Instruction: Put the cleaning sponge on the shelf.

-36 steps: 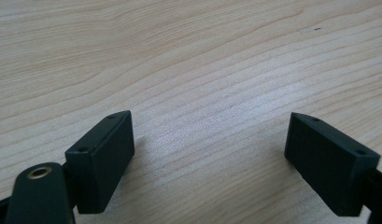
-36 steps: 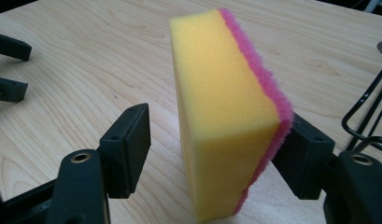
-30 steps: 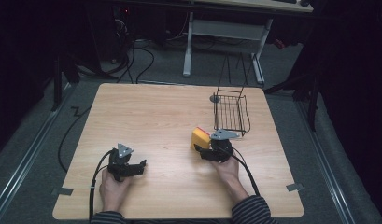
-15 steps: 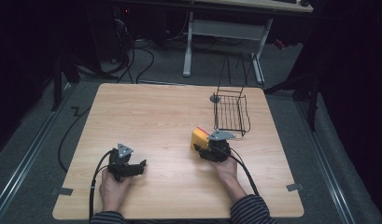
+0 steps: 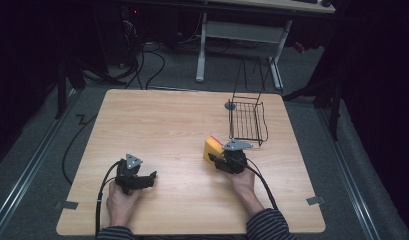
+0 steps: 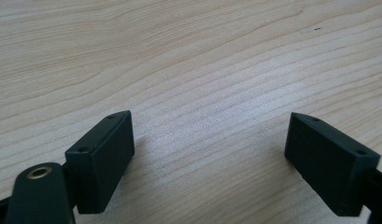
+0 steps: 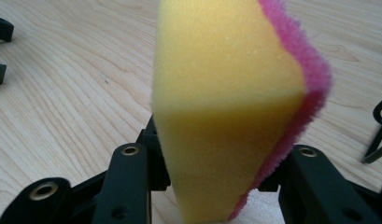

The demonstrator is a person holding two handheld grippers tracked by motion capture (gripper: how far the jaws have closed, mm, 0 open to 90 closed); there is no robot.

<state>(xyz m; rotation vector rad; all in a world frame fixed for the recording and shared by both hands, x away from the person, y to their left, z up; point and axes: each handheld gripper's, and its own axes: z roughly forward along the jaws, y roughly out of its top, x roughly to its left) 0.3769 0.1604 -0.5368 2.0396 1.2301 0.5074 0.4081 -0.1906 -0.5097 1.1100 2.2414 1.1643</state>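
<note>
Sponge clamped, light and squashy.
On the table [image 5: 157,125], beside the wire basket [image 5: 247,120], my right hand-held gripper [image 7: 212,186] had just been closing and pinched the soft yellow-pink sponge [image 7: 226,93] across its flat faces; my left hand-held gripper [image 6: 207,154] gaped empty.

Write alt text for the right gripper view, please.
A yellow sponge with a pink scouring side stands clamped between the right gripper's two black jaws, which have just been closing on it, above a light wooden table.
</note>
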